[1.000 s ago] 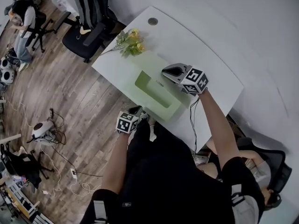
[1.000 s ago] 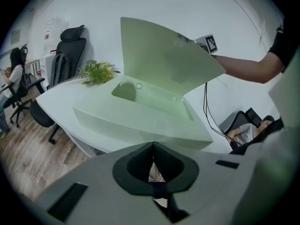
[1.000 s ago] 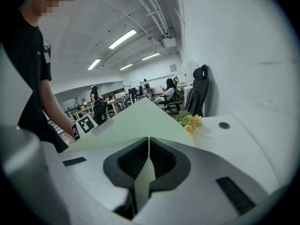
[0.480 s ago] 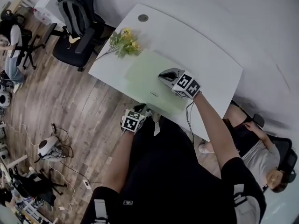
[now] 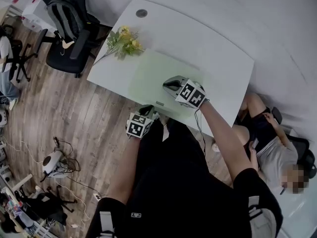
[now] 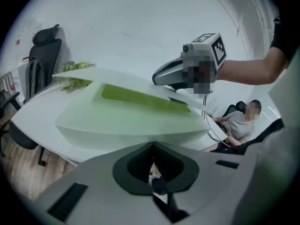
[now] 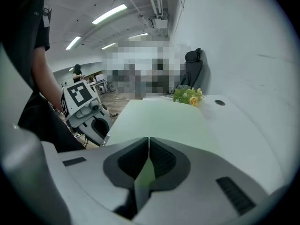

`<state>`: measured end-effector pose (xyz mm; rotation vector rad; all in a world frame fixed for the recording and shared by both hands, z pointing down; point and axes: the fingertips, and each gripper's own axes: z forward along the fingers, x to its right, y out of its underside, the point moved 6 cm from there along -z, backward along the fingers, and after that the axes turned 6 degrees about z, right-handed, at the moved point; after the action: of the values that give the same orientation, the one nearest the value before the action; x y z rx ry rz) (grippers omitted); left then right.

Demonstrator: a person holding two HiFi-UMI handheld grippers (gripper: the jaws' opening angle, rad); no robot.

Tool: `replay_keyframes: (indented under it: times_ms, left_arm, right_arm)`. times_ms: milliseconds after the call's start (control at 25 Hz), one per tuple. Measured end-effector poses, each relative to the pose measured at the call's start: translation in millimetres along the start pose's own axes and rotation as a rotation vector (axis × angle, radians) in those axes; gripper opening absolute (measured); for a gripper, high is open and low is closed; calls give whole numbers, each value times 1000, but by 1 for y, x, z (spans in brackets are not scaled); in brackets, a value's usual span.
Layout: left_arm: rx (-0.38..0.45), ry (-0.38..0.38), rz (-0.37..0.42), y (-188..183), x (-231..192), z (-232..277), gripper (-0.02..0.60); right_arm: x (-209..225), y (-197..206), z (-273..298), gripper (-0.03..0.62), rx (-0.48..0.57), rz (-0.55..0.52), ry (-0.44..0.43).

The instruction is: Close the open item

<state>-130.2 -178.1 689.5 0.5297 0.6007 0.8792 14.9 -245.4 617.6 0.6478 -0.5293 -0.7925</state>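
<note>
- On the white table, head view: the pale green box now shows a flat, unbroken top. A second ago its lid stood raised and the bright green interior was exposed. The closing is therefore judged all but done. The right gripper lies over the lid, towards the box's near edge. The left gripper hangs off the table's near edge, apart from the box. A spray of flowers lies near the box's far corner.
- Left gripper view: the fingers are drawn together with nothing between them, and only floor shows through the slit. The box stands ahead of them, untouched. A bright green band shows beneath the lid, which suggests the lid is not quite seated. The right gripper sits over the lid's far right part.
- Right gripper view: the fingers are closed and grip nothing, and a sliver of pale green lid shows through the slit. The lid surface runs forward from directly beneath the fingers towards the flowers. Whether the fingertips touch it cannot be told. A last downward press is probably all that is left.
</note>
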Motion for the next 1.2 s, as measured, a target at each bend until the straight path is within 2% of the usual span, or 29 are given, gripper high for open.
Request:
replay_keyframes:
  times_ms: [160,360,680,920,1200]
  left_arm:
    - [-9,18,-5,-3,0,-1,5]
    - [34,39,-14,-6,3,-3,5]
    - [56,17,-33,-3,3,-1,5]
    - [55,6,-39,-2,4,-3,5]
    - [57,11,-18,-4,6,-12,5]
  right_arm:
    - [-8,9,10,8,-36,5,-5]
    - [-21,15,14,8,-144,-62,24]
    - [-24,24,27,6,-171,1,74]
    - [-21,30,30,5,-115,93,52]
    - [-24,32,29,6,-47,33,86]
